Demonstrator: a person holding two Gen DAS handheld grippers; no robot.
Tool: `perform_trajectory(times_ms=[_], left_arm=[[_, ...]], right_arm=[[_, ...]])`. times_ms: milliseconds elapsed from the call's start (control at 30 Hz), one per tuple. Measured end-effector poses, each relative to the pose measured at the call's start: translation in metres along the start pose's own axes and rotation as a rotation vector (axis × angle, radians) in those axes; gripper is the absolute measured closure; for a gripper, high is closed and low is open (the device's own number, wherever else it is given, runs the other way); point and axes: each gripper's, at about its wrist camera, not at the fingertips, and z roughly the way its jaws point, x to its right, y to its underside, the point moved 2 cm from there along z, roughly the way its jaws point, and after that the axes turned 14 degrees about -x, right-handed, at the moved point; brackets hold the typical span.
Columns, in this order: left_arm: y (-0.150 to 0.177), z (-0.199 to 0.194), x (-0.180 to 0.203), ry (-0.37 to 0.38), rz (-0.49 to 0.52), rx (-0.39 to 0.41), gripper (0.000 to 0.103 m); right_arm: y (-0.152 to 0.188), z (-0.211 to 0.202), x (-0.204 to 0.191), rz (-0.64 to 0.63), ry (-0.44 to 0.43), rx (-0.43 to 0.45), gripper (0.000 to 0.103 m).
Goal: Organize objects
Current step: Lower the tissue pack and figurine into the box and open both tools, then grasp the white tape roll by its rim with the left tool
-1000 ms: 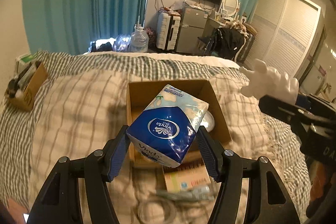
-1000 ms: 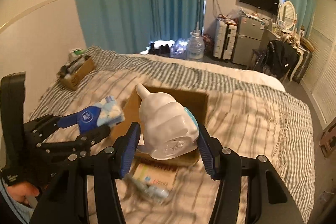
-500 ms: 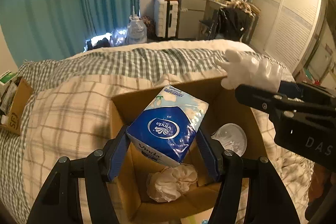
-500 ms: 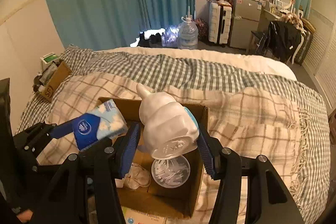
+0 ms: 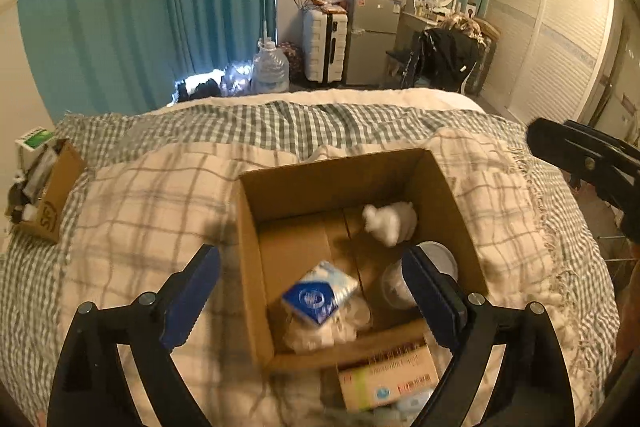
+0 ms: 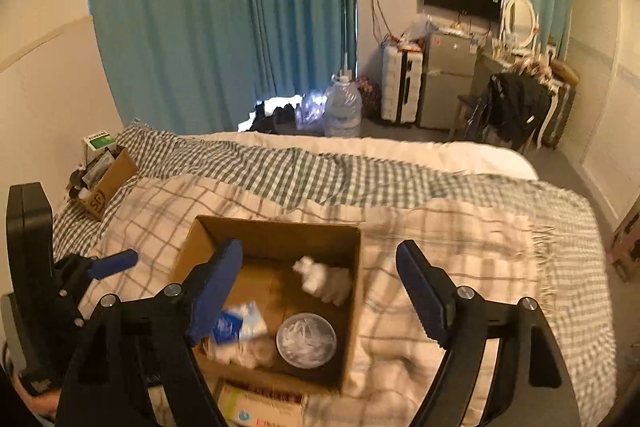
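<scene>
The tissue pack in the box is blurred, so its print cannot be read; in the right view the gripper's left finger covers part of it. The white bottle is blurred too, and its form is unclear. The round container is partly behind a finger. The flat carton before the box has text too small to read, and the frame edge cuts it in the right view. The right gripper is cut by the edge in the left view.
</scene>
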Motion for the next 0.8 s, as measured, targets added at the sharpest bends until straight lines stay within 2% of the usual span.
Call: perform_trajectory(times_ms=[267,433,567,800], left_arm=[[0.05,-0.075,-0.023,-0.007,-0.108,0.055,0.004],[0.088,-0.09,-0.033,-0.019,-0.154,0.068,0.004],[0.122,-0.075,-0.036,-0.03,-0.183,0.043,0.004],[0.173,-0.014,-0.039,-0.078,-0.22,-0.066,0.004]], right_arm=[[0.042,-0.091,-0.007,-0.021,0.045,0.036,0.019],[0.077,-0.118,-0.016,-0.031,0.075,0.046,0.016],[0.112,-0.105,-0.023,-0.035,0.085,0.013,0.016],[0.173,-0.029,-0.037,-0.032,0.05,-0.114,0.016]])
